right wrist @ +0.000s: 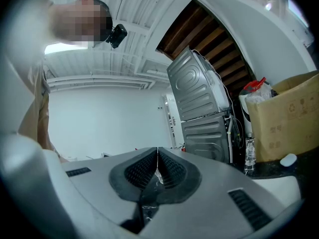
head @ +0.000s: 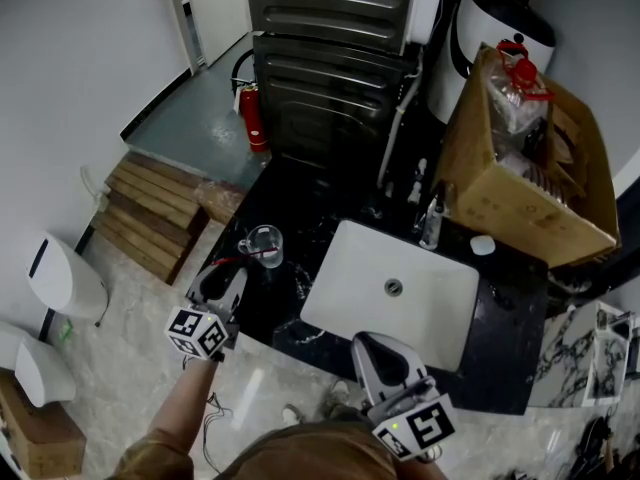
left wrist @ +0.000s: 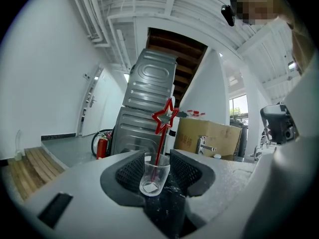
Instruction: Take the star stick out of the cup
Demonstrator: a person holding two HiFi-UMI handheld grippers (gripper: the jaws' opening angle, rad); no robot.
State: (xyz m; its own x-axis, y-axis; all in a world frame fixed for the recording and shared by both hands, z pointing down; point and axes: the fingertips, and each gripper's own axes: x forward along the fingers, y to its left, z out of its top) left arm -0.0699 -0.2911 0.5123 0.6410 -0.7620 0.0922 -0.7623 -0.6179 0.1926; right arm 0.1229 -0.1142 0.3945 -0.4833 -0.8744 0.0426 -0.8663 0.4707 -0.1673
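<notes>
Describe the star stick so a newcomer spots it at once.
On the black countertop, left of the white rectangular sink basin, stands a small clear cup. The thin red stick leaning in it is the one; its open outlined star top marks it out.

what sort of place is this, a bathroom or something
Most likely a washroom or utility corner, not certain. A white basin with a tap sits in a dark counter, tall grey metal machines stand stacked behind it, and a red fire extinguisher stands on the floor beside them.
</notes>
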